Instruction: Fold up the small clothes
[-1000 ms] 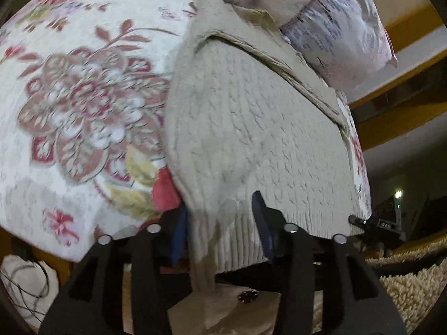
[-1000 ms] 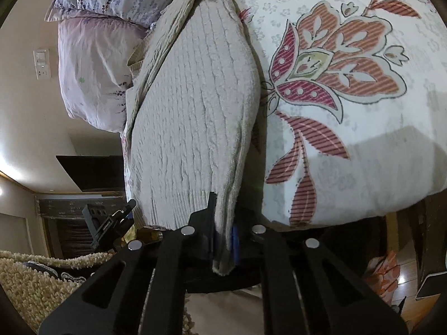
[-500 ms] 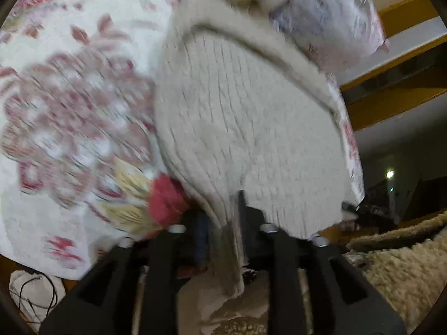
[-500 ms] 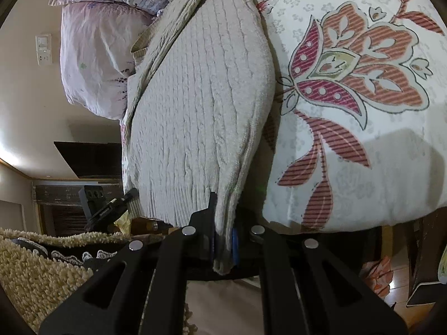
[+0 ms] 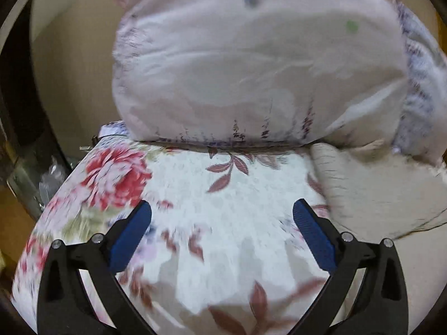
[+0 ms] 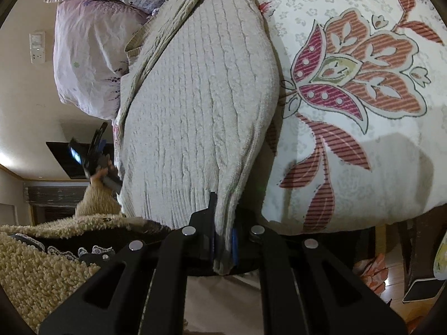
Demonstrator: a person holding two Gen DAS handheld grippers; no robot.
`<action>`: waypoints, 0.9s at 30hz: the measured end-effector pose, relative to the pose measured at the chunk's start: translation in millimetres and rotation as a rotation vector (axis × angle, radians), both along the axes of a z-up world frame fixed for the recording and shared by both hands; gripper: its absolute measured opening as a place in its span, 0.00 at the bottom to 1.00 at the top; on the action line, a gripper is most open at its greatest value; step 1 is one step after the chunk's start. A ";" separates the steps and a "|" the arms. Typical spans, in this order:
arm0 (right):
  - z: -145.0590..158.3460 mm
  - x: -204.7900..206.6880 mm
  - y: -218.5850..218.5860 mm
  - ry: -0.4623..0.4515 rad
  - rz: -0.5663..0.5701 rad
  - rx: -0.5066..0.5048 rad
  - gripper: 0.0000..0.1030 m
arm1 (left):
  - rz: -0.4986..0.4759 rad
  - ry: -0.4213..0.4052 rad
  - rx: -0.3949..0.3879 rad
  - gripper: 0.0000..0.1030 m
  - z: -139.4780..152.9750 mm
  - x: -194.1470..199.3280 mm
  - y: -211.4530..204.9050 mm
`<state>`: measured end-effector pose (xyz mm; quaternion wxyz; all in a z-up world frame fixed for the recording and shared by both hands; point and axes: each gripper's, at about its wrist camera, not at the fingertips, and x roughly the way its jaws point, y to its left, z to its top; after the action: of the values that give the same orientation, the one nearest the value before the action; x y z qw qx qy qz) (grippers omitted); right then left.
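Note:
A cream cable-knit sweater (image 6: 201,106) lies folded lengthwise on a floral bedspread (image 6: 363,145). My right gripper (image 6: 223,240) is shut on the sweater's hem corner at the near edge of the bed. My left gripper (image 5: 222,215) is wide open and empty, hovering over the bedspread (image 5: 223,195); the sweater (image 5: 371,192) lies to its right, apart from the fingers. In the right wrist view the left gripper (image 6: 95,156) shows small at the far left, beyond the sweater's other edge.
Two lilac pillows (image 5: 251,64) are stacked at the head of the bed, also in the right wrist view (image 6: 89,55). A shaggy beige rug (image 6: 42,265) covers the floor below. A wall socket (image 6: 37,47) is behind the pillows.
My left gripper let go of the sweater's hem, opened wide and swung away over the bedspread toward the pillows. My right gripper stays shut on the hem corner.

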<state>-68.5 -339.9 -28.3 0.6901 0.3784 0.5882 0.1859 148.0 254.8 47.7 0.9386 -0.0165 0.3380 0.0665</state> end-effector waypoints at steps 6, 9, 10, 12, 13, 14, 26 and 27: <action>-0.8 -5.2 0.1 -0.007 -0.031 -0.010 0.08 | -0.079 0.035 -0.035 0.98 -5.6 16.5 2.9; -3.2 -8.8 -3.4 -0.011 -0.044 -0.005 0.08 | -0.141 0.046 -0.072 0.98 -3.1 13.0 -7.3; -4.6 -9.7 -5.1 -0.011 -0.048 0.001 0.08 | -0.167 0.049 -0.086 0.98 -2.5 10.8 -12.4; -4.8 -9.4 -5.3 -0.011 -0.048 0.003 0.08 | -0.191 0.062 -0.095 0.98 -3.4 11.4 -19.4; -5.2 -8.9 -5.1 -0.010 -0.046 0.005 0.08 | -0.201 0.086 -0.115 0.98 -3.4 11.7 -21.7; -5.2 -8.2 -5.3 -0.008 -0.040 0.002 0.08 | -0.217 0.109 -0.159 0.98 -1.8 8.8 -22.3; -16.5 7.3 -10.6 0.005 0.032 0.091 0.09 | -0.430 0.470 -0.494 0.92 -12.7 -148.3 -60.4; -16.6 8.1 -11.3 0.005 0.043 0.094 0.09 | -0.422 0.479 -0.517 0.91 -14.6 -159.0 -66.0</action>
<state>-60.4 -351.2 -45.0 0.6659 0.3982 0.5885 0.2275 -11.0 188.8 33.1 0.7915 -0.1659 0.5484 -0.2128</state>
